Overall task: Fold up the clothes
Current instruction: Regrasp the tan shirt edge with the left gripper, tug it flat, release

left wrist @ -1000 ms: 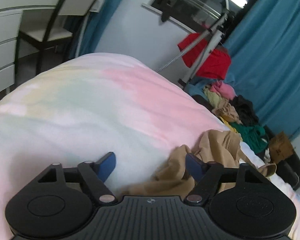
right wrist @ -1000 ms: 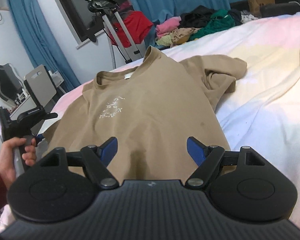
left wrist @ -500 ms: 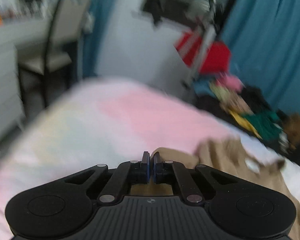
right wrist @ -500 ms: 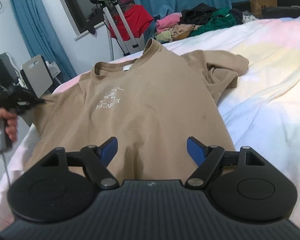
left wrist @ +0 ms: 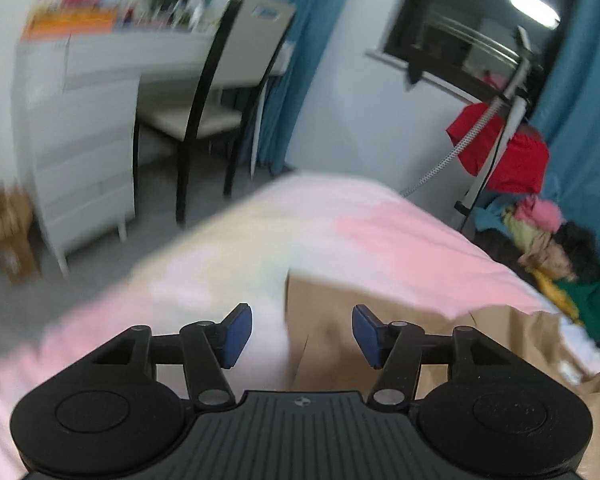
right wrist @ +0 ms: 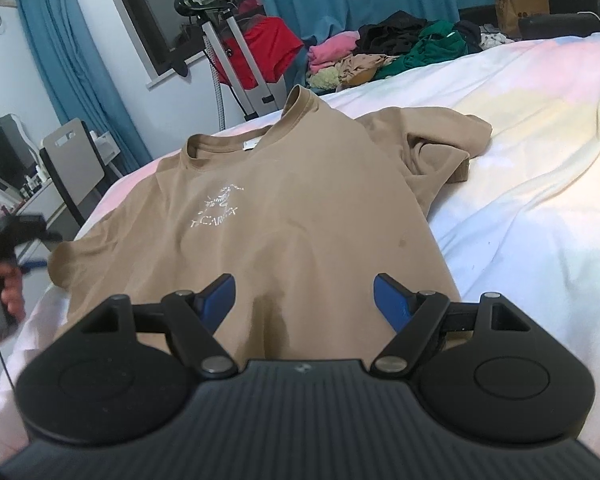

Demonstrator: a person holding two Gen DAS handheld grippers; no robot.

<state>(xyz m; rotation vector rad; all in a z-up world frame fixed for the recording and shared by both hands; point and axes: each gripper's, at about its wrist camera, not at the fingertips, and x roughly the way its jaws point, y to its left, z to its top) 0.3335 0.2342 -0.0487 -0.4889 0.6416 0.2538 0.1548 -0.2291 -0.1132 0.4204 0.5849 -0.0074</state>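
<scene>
Right wrist: tan T-shirt on bed

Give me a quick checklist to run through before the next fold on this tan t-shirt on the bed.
1. Tan t-shirt lies front up, chest print showing: ok.
2. Sleeve toward the clothes pile is flat: not ok, that sleeve is bunched and folded under.
3. Other sleeve is spread out: ok, it lies flat near the bed edge.
4. Left gripper is clear of cloth: ok, jaws are opening, nothing between the pads, shirt lies beneath.
5. Right gripper is ready: ok, jaws open and empty above the shirt's lower part.
6. Bottom hem lies straight: cannot tell, the gripper body hides it.
</scene>
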